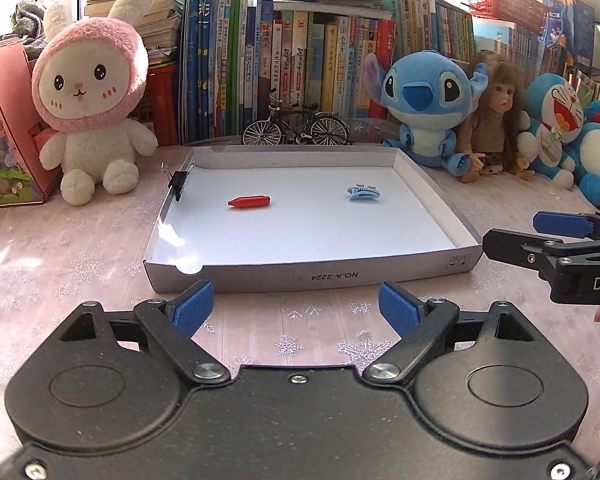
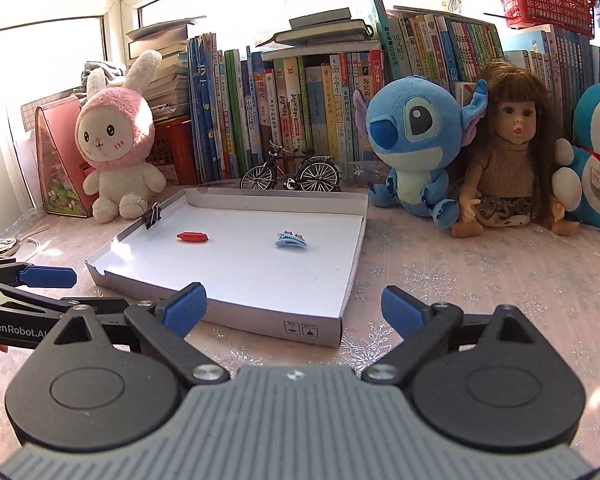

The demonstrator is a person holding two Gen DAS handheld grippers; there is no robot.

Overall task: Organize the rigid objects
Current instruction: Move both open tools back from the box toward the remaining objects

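A shallow white cardboard tray (image 1: 312, 272) (image 2: 260, 312) lies on the table. Inside it lie a red capsule-shaped piece (image 1: 249, 202) (image 2: 192, 237) on the left and a light blue hair clip (image 1: 363, 193) (image 2: 291, 239) on the right. A black binder clip (image 1: 179, 182) (image 2: 152, 214) grips the tray's left wall. My left gripper (image 1: 296, 308) is open and empty just before the tray's front wall. My right gripper (image 2: 294, 310) is open and empty at the tray's front right corner; it also shows in the left wrist view (image 1: 548, 236).
A pink bunny plush (image 1: 90, 100) sits left of the tray. A model bicycle (image 1: 296, 126) stands behind it. A Stitch plush (image 1: 424, 100), a doll (image 2: 508, 152) and a Doraemon plush (image 1: 556, 120) sit to the right. Books (image 1: 300, 68) line the back.
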